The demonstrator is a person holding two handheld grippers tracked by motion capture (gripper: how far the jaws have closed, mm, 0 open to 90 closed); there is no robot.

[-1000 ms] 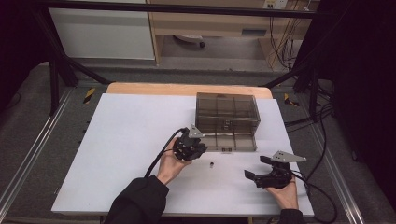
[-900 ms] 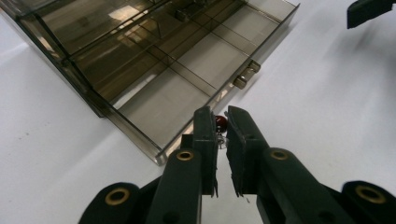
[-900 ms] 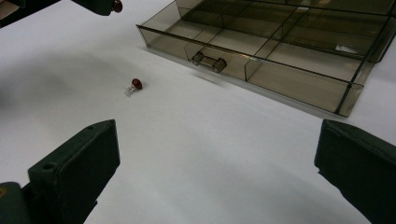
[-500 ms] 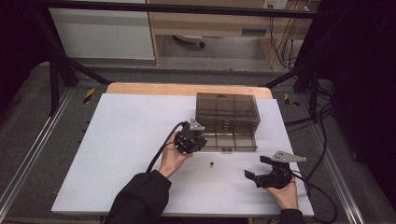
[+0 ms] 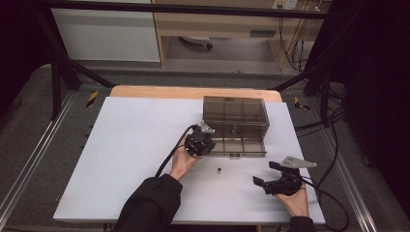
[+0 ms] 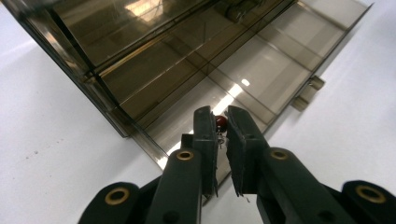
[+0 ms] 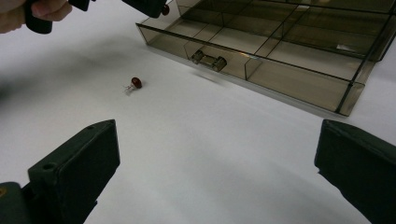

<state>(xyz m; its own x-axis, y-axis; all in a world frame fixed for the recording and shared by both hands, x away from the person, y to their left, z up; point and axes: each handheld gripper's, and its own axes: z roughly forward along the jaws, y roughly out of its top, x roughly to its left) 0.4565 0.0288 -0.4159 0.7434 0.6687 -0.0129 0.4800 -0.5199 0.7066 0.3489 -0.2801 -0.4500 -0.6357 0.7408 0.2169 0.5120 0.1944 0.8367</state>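
The left hand-held gripper [image 5: 200, 143] is now hanging over the left end of the open drawer [image 5: 241, 145], having shifted up and to the right from its spot over the bare tabletop [image 5: 125, 145] a second ago; the right hand-held gripper [image 5: 276, 180] is sitting where it was.

In the left gripper view, the left hand-held gripper [image 6: 223, 125] is clenching a small bulb [image 6: 220, 122] with a dark red head, its jaws nearly together and the red head poking out between the tips. The bulb is hovering above the floor of the drawer [image 6: 261, 70], a smoky clear tray pulled out of the box [image 5: 235, 112] behind it, with the near left corner just below the jaws.

In the right gripper view, the right hand-held gripper [image 7: 217, 158] is standing released, jaws wide apart above white tabletop [image 7: 210, 140]. A second bulb [image 7: 133, 84] is lying on its side on the sheet, in front of the drawer [image 7: 261, 60] and left of its handle [image 7: 208, 59]. From above, that bulb [image 5: 219, 170] is lying between the two hands, apart from both.
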